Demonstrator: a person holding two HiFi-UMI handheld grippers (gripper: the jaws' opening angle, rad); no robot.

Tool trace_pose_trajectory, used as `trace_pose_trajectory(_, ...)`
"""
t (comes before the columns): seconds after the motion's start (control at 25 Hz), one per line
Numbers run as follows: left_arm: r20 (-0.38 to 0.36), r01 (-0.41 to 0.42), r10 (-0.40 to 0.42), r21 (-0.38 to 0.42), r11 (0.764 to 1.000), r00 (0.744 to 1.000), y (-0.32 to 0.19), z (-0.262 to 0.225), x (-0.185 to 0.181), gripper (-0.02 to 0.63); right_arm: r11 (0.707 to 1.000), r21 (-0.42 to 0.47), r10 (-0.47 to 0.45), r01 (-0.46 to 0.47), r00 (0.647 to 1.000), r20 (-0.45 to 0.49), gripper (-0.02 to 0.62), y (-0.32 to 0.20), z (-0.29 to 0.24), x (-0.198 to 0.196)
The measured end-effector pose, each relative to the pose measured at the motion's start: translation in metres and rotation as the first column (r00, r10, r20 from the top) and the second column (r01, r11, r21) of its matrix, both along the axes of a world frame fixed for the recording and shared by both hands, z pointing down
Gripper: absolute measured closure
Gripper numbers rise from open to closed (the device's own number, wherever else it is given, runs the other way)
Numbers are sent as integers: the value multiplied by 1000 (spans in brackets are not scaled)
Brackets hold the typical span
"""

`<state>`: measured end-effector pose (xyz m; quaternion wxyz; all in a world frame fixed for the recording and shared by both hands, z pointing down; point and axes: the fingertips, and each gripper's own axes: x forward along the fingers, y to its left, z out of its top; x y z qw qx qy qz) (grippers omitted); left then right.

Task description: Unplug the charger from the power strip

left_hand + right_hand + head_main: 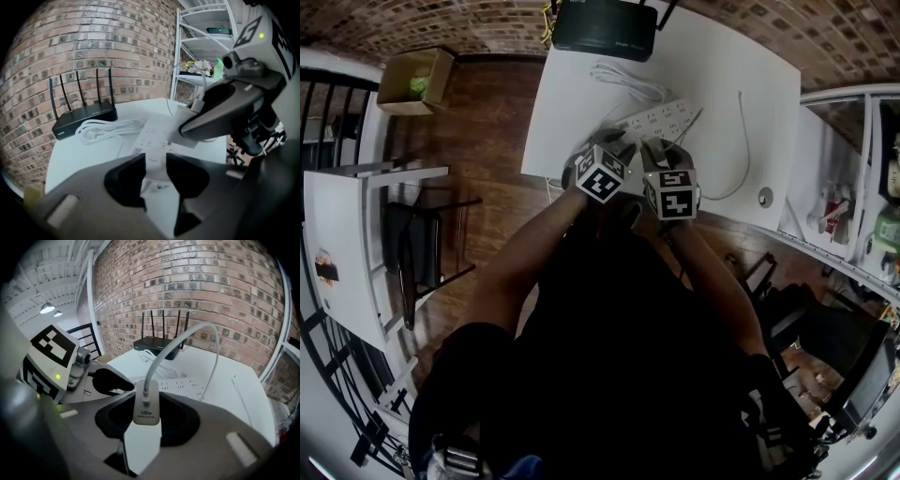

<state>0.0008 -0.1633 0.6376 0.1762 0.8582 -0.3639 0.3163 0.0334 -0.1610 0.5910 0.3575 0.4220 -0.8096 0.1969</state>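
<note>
The white power strip point(661, 119) lies on the white table point(572, 112). My left gripper point(154, 176) is shut on the strip's point(152, 136) near end, a pad against each side. My right gripper point(146, 423) is shut on the white charger point(146, 411), whose white cable point(187, 338) arcs up and away to the right. In the left gripper view the charger point(183, 129) hangs tilted just over the strip's sockets. Whether its prongs touch the strip I cannot tell. Both grippers sit side by side at the table's near edge, left gripper point(614, 142) and right gripper point(664, 152).
A black router point(605, 26) with several antennas stands at the table's far edge, a coiled white cord point(628, 84) in front of it. The charger cable point(741, 141) loops over the table's right side. A white shelf unit point(853, 187) stands right, a cardboard box point(417, 80) and chair point(422, 248) left.
</note>
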Motion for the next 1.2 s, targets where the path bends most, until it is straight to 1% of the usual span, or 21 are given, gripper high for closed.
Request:
trace_pose_trajectory(0.24, 7, 18, -18, -18, 1000, 1000, 0, -1, 1, 466, 998, -20, 64, -62, 994, 88, 454, -1, -10, 11)
trace_pose_trajectory(0.44, -24, 35, -34, 1, 999, 999, 3, -17, 3, 466, 992, -48, 120, -113, 977, 177, 454, -1, -23, 18)
trace_pose_trajectory(0.56, -48, 48, -47, 13, 999, 998, 8, -26, 5, 466, 986, -68, 162, -151, 958, 238, 454, 2, -29, 27)
trace_pose_trajectory(0.72, -85, 63, -61, 24, 998, 995, 15, -40, 3, 466, 972, -98, 236, -215, 909, 345, 454, 5, -39, 42)
trace_pose_trajectory(0.84, -111, 70, -68, 19, 997, 991, 20, -50, 3, 466, 953, -131, 303, -274, 871, 386, 454, 7, -43, 58)
trace_pose_trajectory(1.0, -134, 71, -69, 11, 997, 989, 28, -58, 6, 466, 915, -181, 403, -361, 823, 400, 454, 11, -33, 89)
trace_pose_trajectory(1.12, -151, 65, -64, 0, 998, 986, 33, -63, 11, 467, 890, -227, 457, -396, 773, 440, 454, 16, -22, 105)
trace_pose_trajectory(1.2, -162, 49, -49, -4, 999, 986, 37, -67, 14, 468, 867, -250, 499, -432, 738, 454, 454, 20, -17, 118)
